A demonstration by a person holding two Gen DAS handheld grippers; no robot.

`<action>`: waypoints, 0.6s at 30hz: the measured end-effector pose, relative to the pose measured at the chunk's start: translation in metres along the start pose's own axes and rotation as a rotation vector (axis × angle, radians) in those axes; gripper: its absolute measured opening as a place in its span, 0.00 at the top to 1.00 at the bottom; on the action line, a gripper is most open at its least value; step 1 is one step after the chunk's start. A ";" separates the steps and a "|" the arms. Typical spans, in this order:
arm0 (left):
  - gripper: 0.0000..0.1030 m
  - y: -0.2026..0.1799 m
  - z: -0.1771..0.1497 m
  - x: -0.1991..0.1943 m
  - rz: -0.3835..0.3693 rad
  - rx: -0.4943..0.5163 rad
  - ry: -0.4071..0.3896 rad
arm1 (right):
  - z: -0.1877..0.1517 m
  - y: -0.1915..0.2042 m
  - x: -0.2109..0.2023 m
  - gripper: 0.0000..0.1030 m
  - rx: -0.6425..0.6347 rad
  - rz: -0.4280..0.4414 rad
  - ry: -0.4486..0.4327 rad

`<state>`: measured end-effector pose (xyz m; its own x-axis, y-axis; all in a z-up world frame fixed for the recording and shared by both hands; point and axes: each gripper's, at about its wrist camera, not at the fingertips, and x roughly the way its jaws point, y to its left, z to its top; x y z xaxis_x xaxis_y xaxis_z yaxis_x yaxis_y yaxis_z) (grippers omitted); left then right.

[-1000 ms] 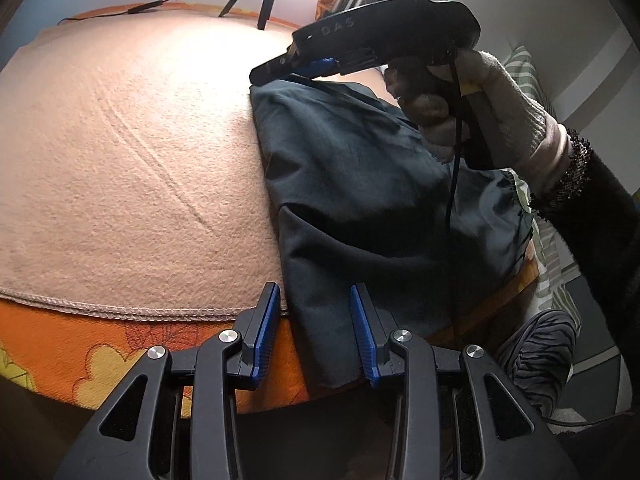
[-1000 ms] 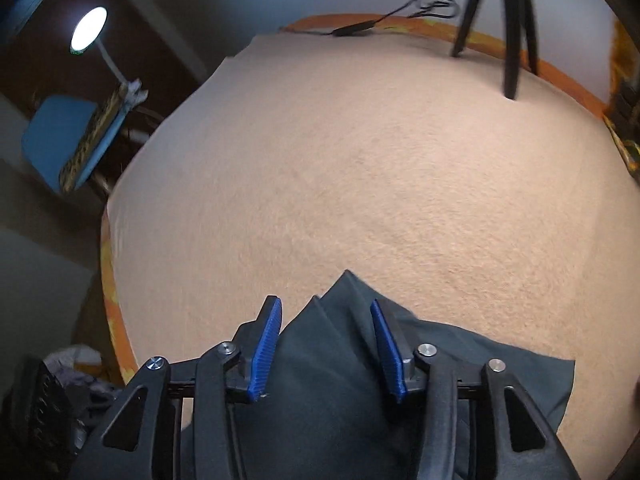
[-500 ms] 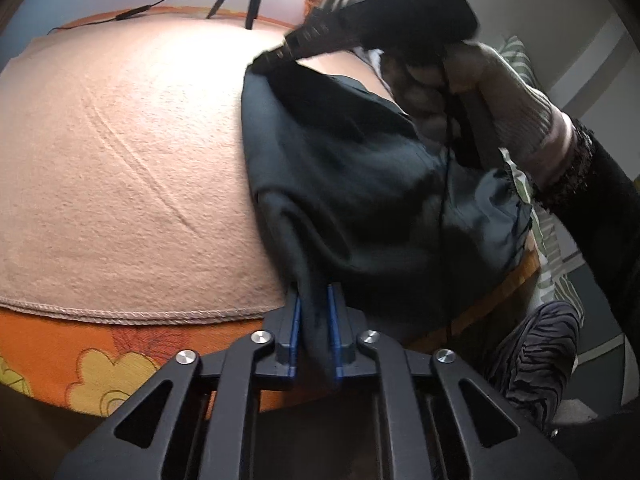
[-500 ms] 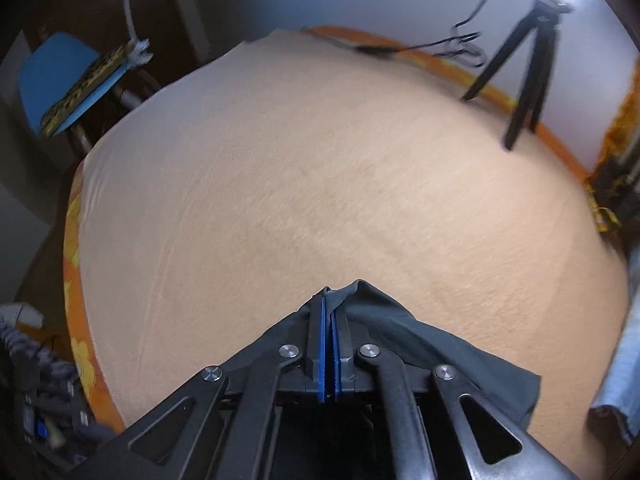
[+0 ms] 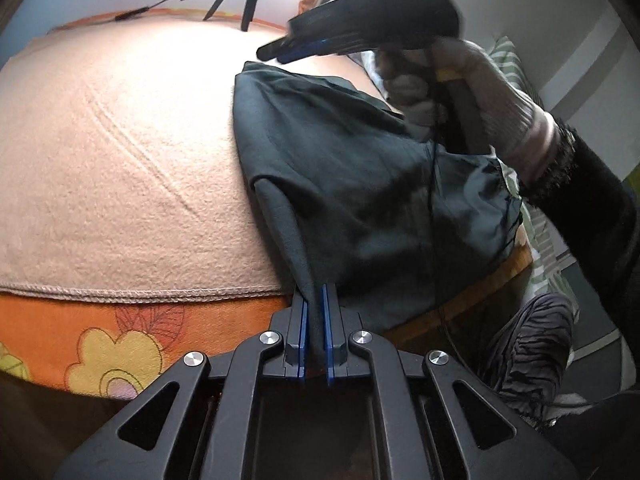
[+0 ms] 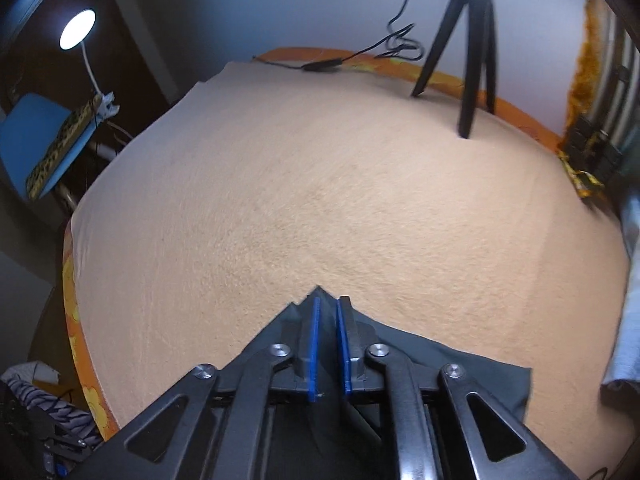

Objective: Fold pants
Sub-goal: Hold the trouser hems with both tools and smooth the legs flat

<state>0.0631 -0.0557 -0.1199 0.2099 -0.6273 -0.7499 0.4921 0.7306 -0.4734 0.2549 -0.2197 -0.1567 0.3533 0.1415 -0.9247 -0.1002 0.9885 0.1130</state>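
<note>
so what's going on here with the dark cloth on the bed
A person is folding dark grey-green pants spread on a peach fleece blanket, with a handheld gripper in each hand. The left gripper is clamped on a pinched fold at the near edge. The right gripper is shut on the far corner, lifting it off the blanket. A black tripod stands at the far side.

One pants [image 5: 360, 168], two tools, left tool [image 5: 314, 300], right tool [image 6: 328, 312], one tripod [image 6: 472, 40], one lamp [image 6: 78, 34]
</note>
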 end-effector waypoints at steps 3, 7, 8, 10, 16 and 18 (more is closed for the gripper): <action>0.95 -0.002 0.003 0.003 0.005 -0.009 -0.004 | -0.004 0.005 -0.009 0.66 -0.015 0.035 -0.011; 0.95 -0.005 0.003 0.003 0.016 0.003 -0.009 | -0.002 0.011 -0.016 0.66 -0.010 0.036 -0.042; 0.95 -0.004 0.003 0.003 0.015 0.001 -0.007 | -0.001 0.013 -0.018 0.66 -0.009 0.047 -0.050; 0.95 -0.002 0.002 0.003 0.013 -0.004 -0.005 | 0.003 0.020 -0.020 0.66 -0.029 0.079 -0.052; 0.95 0.000 0.003 0.002 0.012 -0.008 -0.005 | 0.015 0.032 0.011 0.70 -0.099 0.070 0.071; 0.95 0.000 0.003 0.003 0.012 -0.009 -0.002 | 0.016 0.027 0.019 0.70 -0.081 0.062 0.094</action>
<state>0.0663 -0.0580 -0.1207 0.2176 -0.6193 -0.7544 0.4819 0.7403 -0.4688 0.2744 -0.1897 -0.1658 0.2557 0.1934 -0.9472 -0.1953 0.9699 0.1453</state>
